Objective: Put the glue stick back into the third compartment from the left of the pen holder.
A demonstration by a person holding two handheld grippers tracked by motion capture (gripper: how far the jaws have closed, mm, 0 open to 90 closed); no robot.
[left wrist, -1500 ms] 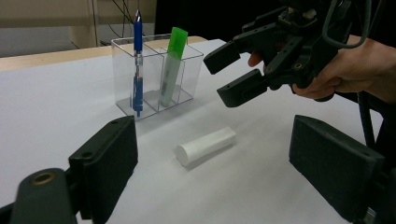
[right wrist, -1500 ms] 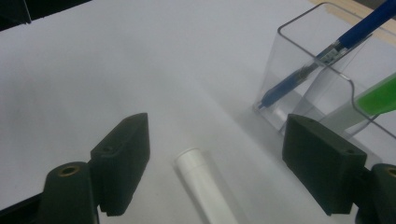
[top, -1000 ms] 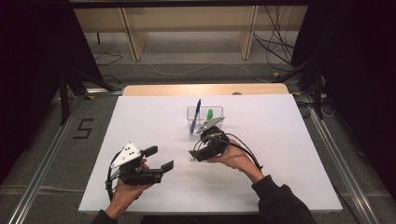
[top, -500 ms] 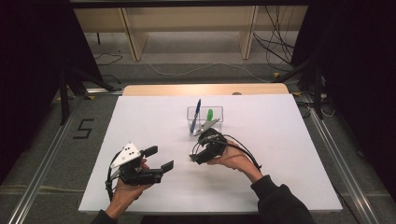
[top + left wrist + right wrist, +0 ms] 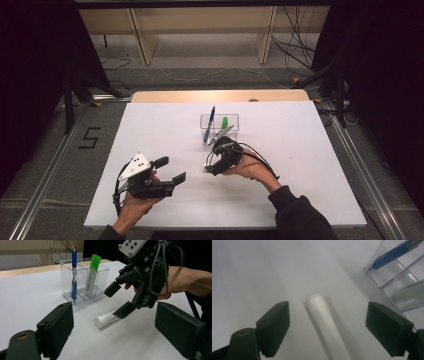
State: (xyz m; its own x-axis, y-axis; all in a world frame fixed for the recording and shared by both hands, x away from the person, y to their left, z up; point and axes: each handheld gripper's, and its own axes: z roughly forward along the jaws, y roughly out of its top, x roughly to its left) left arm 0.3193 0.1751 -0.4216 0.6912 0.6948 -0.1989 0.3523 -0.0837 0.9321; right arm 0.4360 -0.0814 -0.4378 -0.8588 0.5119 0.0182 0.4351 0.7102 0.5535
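Hovering at the centre of the high view, our right gripper (image 5: 210, 164) spreads its fingers wide over a white marker (image 5: 325, 321) — the marker lies flat on the white desk (image 5: 310, 165), untouched, between the two fingers. Just above it in the frame stands a clear organizer (image 5: 231, 120) with a blue pen (image 5: 210, 120) and a green highlighter (image 5: 225, 121). At lower left our left gripper (image 5: 170, 170) waits, fingers wide and holding nothing.

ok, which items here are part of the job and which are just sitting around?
In the job:
- white marker, lying flat between the open right gripper jaws
- clear pen holder, likely its destination

Just there:
- blue pen and green highlighter, already in the holder
- left gripper, open, idle
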